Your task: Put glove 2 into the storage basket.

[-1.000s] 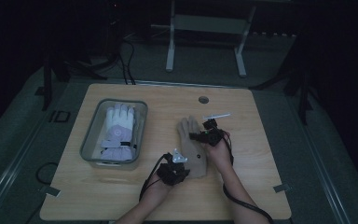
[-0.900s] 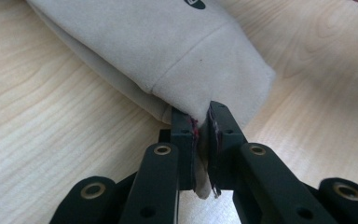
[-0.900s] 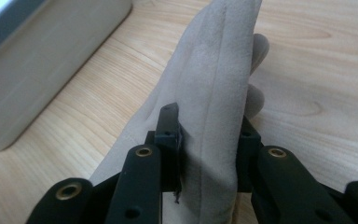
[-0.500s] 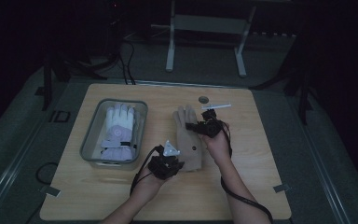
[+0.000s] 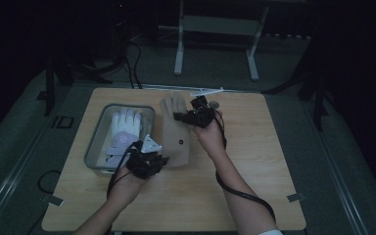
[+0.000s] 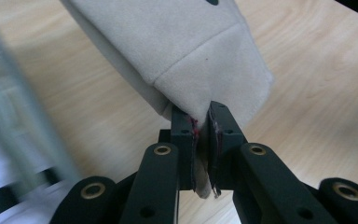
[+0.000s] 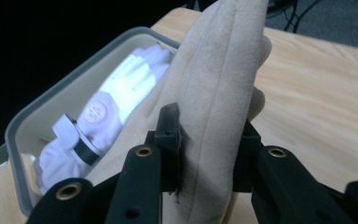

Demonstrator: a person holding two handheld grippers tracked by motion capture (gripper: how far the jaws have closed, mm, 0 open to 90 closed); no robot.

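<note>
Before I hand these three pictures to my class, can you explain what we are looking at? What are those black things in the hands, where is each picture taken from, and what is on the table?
A person sits at a wooden table and holds a hand tool with two black jaws in each hand. One picture looks down from above. The other two come from small cameras riding on the tools, looking along their jaws.

On the table stands a grey bin with a white glove inside. Beside it is a tan glove, gripped at both ends: the left tongs pinch its cuff, and the right tongs clamp its finger end. In the close pictures the tan glove hangs clear of the wood near the bin.
</note>
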